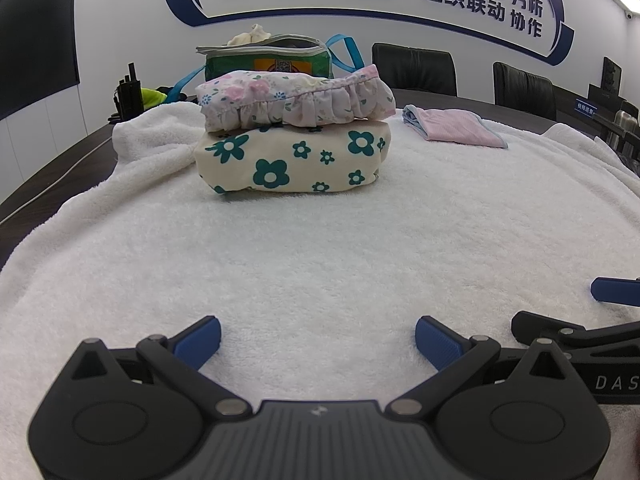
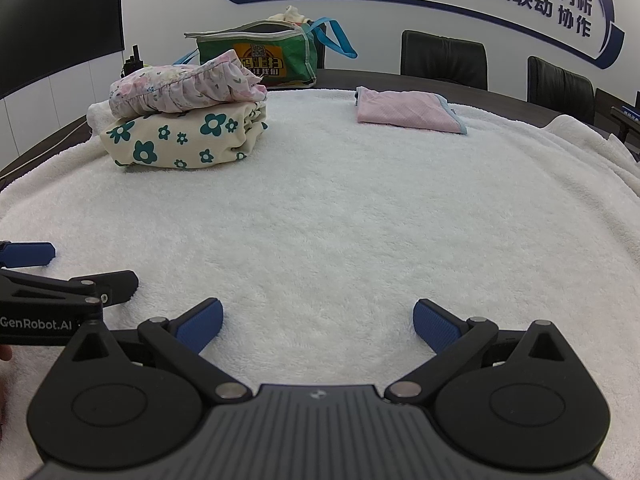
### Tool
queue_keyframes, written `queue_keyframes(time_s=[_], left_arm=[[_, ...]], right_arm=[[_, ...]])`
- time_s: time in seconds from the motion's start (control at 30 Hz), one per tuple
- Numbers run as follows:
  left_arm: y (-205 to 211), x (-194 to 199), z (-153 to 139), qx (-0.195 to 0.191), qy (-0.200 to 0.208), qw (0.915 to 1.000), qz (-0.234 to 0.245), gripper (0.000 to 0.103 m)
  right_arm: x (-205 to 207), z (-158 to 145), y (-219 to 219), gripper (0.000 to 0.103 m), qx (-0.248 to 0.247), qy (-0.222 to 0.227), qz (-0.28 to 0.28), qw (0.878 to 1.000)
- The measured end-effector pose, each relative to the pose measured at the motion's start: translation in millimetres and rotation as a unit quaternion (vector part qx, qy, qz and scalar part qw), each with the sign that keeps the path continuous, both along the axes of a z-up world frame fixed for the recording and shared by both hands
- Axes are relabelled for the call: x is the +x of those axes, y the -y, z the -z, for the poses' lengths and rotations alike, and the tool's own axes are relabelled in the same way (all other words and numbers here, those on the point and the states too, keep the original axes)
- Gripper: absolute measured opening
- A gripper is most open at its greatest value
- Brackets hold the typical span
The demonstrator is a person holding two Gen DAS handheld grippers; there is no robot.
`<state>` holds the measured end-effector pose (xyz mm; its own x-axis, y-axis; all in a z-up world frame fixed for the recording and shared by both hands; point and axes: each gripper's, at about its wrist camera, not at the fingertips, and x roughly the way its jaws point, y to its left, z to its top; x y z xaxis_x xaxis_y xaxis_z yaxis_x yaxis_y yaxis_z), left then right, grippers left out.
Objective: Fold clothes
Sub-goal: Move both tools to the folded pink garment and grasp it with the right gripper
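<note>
A folded cream garment with teal flowers (image 1: pixel 294 158) lies on the white towel (image 1: pixel 320 248), with a folded pink floral ruffled garment (image 1: pixel 298 98) stacked on it. The stack shows in the right wrist view too (image 2: pixel 184 136) (image 2: pixel 188 86). A flat pink cloth with blue trim (image 1: pixel 456 126) (image 2: pixel 408 110) lies far right. My left gripper (image 1: pixel 318 340) is open and empty, low over the towel near its front. My right gripper (image 2: pixel 318 322) is open and empty beside it. Each gripper's fingers edge into the other's view.
A green bag with blue straps (image 1: pixel 268 60) (image 2: pixel 256 58) stands behind the stack, holding a pale cloth. Black chairs (image 1: pixel 414 68) (image 2: pixel 444 58) line the table's far side. A walkie-talkie (image 1: pixel 128 92) stands at the far left.
</note>
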<state>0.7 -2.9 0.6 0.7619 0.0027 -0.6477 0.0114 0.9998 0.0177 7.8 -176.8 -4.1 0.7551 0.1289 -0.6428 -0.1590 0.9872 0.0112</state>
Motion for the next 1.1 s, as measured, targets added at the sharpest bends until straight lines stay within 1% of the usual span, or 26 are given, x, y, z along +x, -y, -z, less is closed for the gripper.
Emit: queue_keyframes(time_s=[0.1, 0.17, 0.23, 0.3, 0.33, 0.37, 0.4, 0.43, 0.47, 0.5, 0.57, 0.6, 0.63, 0.67, 0.7, 0.77, 0.8, 0.83, 0.87, 0.9, 0.93, 0.97, 1.0, 1.03, 1.07, 1.1], left_arm=[[3, 1, -5, 0.012, -0.009, 0.9999, -0.005, 0.103], [10, -2, -16, 0.037, 0.003, 0.9992, -0.017, 0.101], [20, -6, -40, 0.047, 0.053, 0.9974, -0.010, 0.102], [28, 0, -71, 0.027, 0.094, 0.9950, 0.023, 0.102], [33, 11, -89, 0.004, 0.109, 0.9932, 0.042, 0.103], [37, 27, -105, -0.023, 0.116, 0.9913, 0.058, 0.103], [42, 48, -118, -0.048, 0.114, 0.9902, 0.065, 0.103], [51, 75, -128, -0.069, 0.110, 0.9897, 0.061, 0.103], [61, 102, -133, -0.080, 0.106, 0.9897, 0.053, 0.103], [75, 135, -133, -0.084, 0.095, 0.9909, 0.047, 0.103], [102, 190, -116, -0.053, 0.075, 0.9951, 0.038, 0.103], [115, 217, -107, -0.038, 0.065, 0.9966, 0.033, 0.102], [129, 244, -99, -0.023, 0.055, 0.9978, 0.028, 0.099], [142, 271, -90, -0.007, 0.045, 0.9987, 0.024, 0.091], [153, 296, -81, 0.004, 0.032, 0.9994, 0.016, 0.088], [154, 331, -58, -0.006, -0.015, 0.9997, -0.020, 0.078], [151, 341, -50, -0.033, -0.027, 0.9990, -0.015, 0.075], [147, 349, -43, -0.058, -0.038, 0.9976, -0.009, 0.068], [146, 354, -38, -0.074, -0.041, 0.9964, -0.003, 0.055], [145, 358, -33, -0.086, -0.045, 0.9952, 0.004, 0.050], [147, 360, -29, -0.082, -0.049, 0.9953, 0.013, 0.044], [151, 361, -26, -0.077, -0.053, 0.9954, 0.022, 0.021], [156, 360, -24, -0.070, -0.054, 0.9955, 0.034, 0.007], [157, 355, -26, -0.068, -0.047, 0.9958, 0.041, 0.003], [158, 350, -29, -0.067, -0.040, 0.9958, 0.047, 0.002], [157, 340, -37, -0.074, -0.033, 0.9951, 0.057, 0.002]], right_arm=[[1, -1, 1, 0.103, 0.001, -0.003, -0.004, 1.000], [3, -5, 4, 0.103, 0.012, -0.009, -0.011, 1.000], [2, -17, 14, 0.102, 0.044, 0.000, -0.013, 0.999], [3, -35, 33, 0.102, 0.084, 0.021, -0.019, 0.996], [9, -49, 48, 0.102, 0.102, 0.035, -0.013, 0.994], [18, -65, 65, 0.102, 0.114, 0.051, 0.001, 0.992], [30, -78, 81, 0.102, 0.120, 0.069, 0.013, 0.990], [46, -92, 99, 0.102, 0.123, 0.089, 0.026, 0.988], [72, -101, 118, 0.102, 0.119, 0.109, 0.039, 0.986], [98, -105, 133, 0.102, 0.112, 0.115, 0.052, 0.986], [165, -105, 164, 0.102, 0.097, 0.111, 0.094, 0.985], [194, -99, 173, 0.098, 0.094, 0.098, 0.103, 0.985], [223, -93, 182, 0.094, 0.090, 0.086, 0.113, 0.986], [251, -86, 189, 0.092, 0.084, 0.071, 0.119, 0.987], [274, -76, 192, 0.085, 0.077, 0.052, 0.119, 0.989], [314, -56, 196, 0.078, 0.083, 0.022, 0.114, 0.990], [328, -48, 198, 0.077, 0.098, 0.012, 0.107, 0.989], [341, -39, 197, 0.077, 0.113, 0.001, 0.097, 0.989], [352, -31, 195, 0.073, 0.125, -0.008, 0.086, 0.988], [361, -24, 192, 0.069, 0.131, -0.013, 0.075, 0.988], [369, -17, 186, 0.068, 0.130, -0.019, 0.065, 0.989], [377, -10, 178, 0.064, 0.120, -0.027, 0.056, 0.991], [383, -4, 170, 0.035, 0.110, -0.035, 0.048, 0.992], [384, 0, 162, 0.013, 0.098, -0.042, 0.046, 0.993], [382, 1, 156, 0.004, 0.090, -0.041, 0.043, 0.994], [371, -8, 155, 0.004, 0.092, -0.023, 0.038, 0.995]])
